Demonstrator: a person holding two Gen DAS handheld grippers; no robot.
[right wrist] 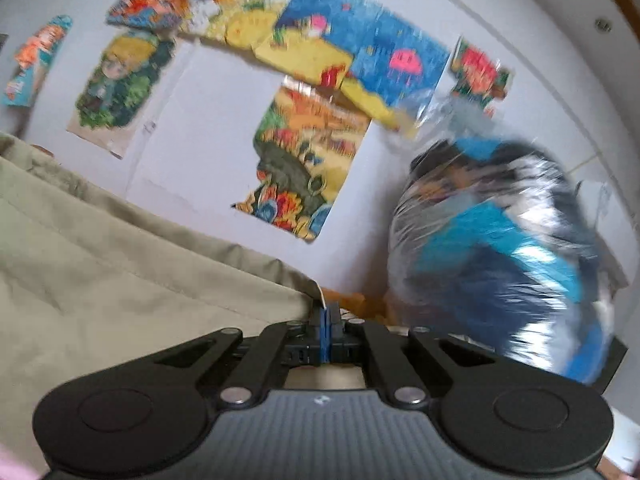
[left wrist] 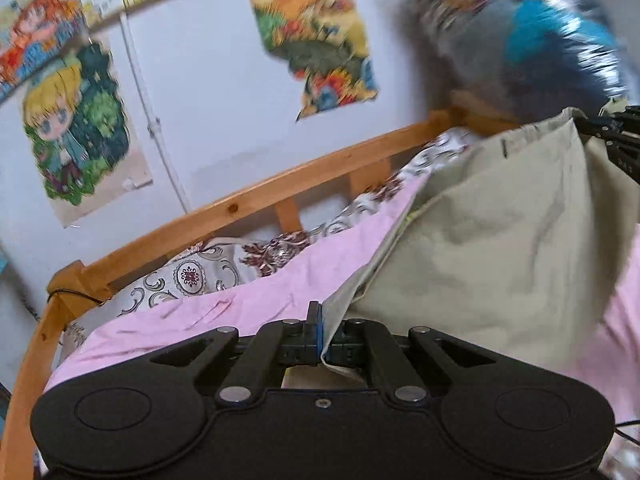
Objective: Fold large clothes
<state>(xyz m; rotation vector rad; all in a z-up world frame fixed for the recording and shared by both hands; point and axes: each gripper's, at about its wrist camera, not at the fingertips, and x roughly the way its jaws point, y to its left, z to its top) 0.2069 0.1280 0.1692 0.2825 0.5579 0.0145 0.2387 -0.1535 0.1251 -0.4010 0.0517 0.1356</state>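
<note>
A large olive-beige garment (left wrist: 492, 240) hangs stretched between my two grippers above a pink sheet (left wrist: 280, 296) on the bed. My left gripper (left wrist: 322, 332) is shut on one edge of the garment, which rises from the jaws to the upper right. The right gripper (left wrist: 612, 136) shows at the far right of the left wrist view, pinching the garment's other corner. In the right wrist view the right gripper (right wrist: 325, 320) is shut on a corner of the same garment (right wrist: 120, 272), which spreads out to the left.
A wooden bed rail (left wrist: 248, 204) runs along the far side, with a patterned quilt (left wrist: 208, 272) beside it. Cartoon posters (right wrist: 304, 168) cover the white wall. A clear plastic bag of blue and dark items (right wrist: 504, 256) sits at the right.
</note>
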